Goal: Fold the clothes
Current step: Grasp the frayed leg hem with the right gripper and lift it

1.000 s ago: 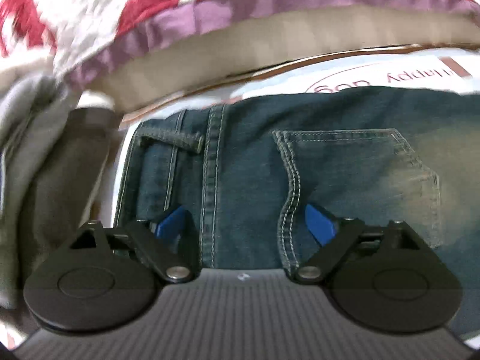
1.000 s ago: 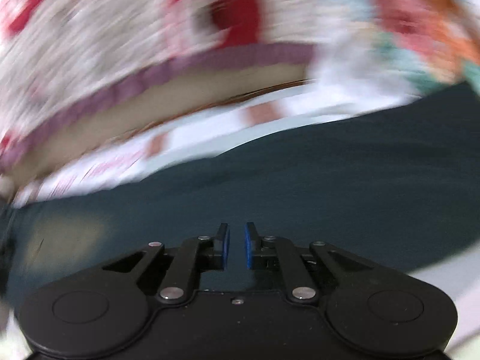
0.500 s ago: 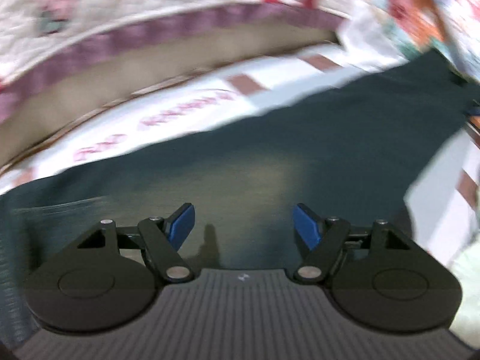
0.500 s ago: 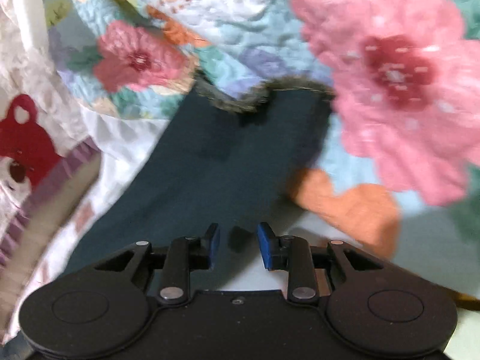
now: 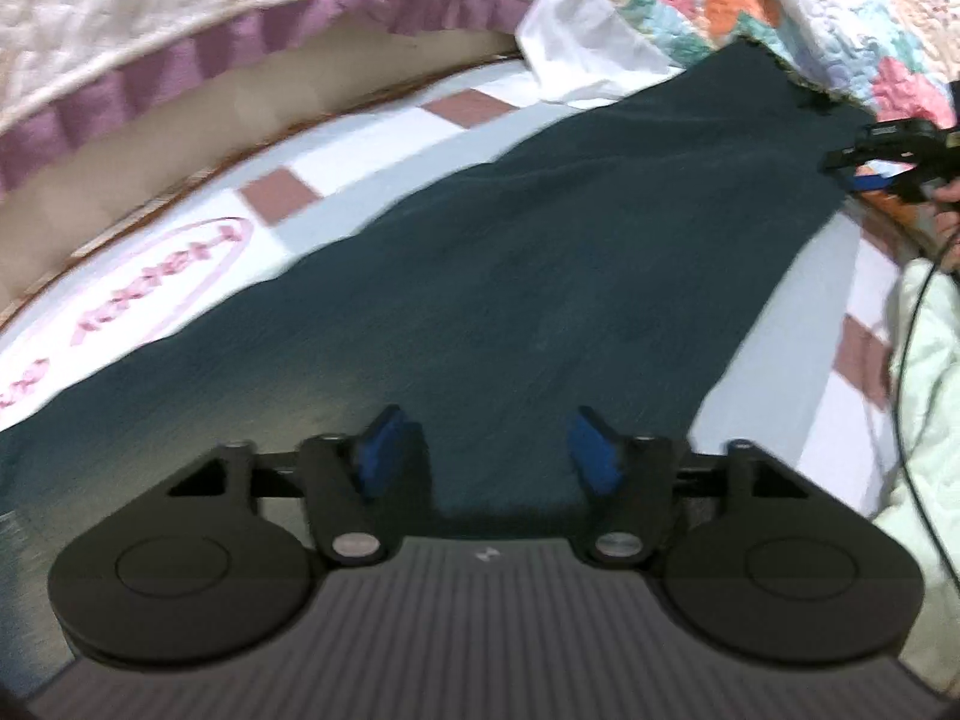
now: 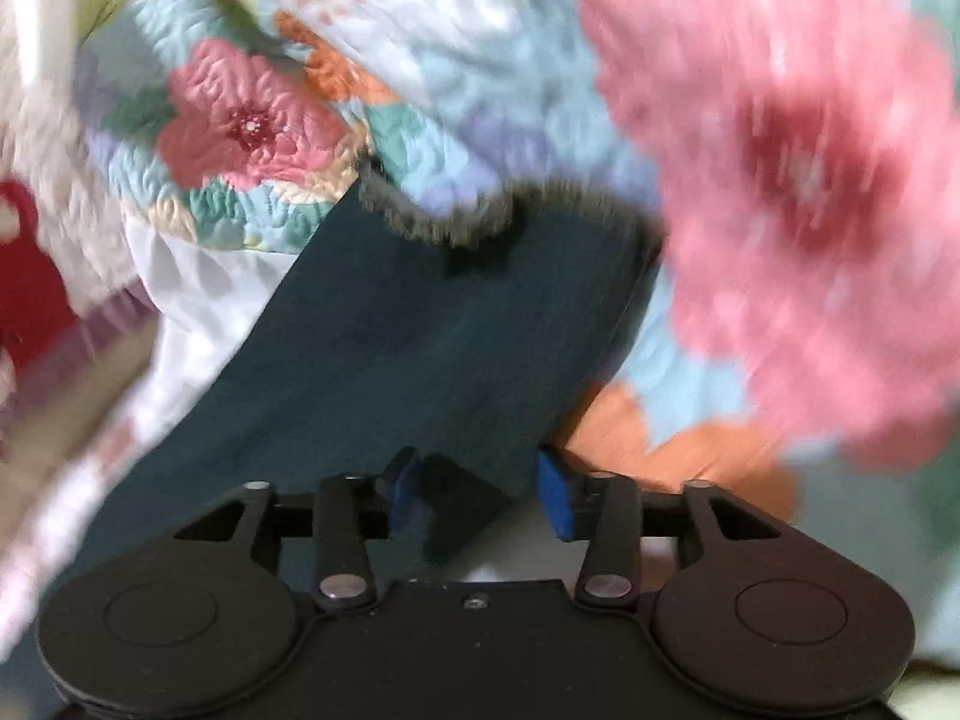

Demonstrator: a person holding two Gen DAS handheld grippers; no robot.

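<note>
Dark blue jeans (image 5: 588, 264) lie flat across a white bed sheet, the leg running away to a frayed hem (image 6: 468, 222) at the far end. My left gripper (image 5: 483, 459) hovers open over the middle of the leg, nothing between its blue pads. My right gripper (image 6: 477, 495) is open just above the leg's right edge near the hem, holding nothing. It also shows in the left wrist view as a right gripper (image 5: 870, 165) at the far right, by the hem corner, with a hand behind it.
A floral quilt (image 6: 780, 192) bunches up beyond and to the right of the hem. A white quilt with red print and purple border (image 5: 180, 54) lies along the far side. The sheet (image 5: 372, 150) has brown squares. A pale sleeve (image 5: 924, 408) and cable are at right.
My left gripper has swept from the waist and back pocket along the leg toward the hem. My right gripper moved to the hem end and opened its fingers wider.
</note>
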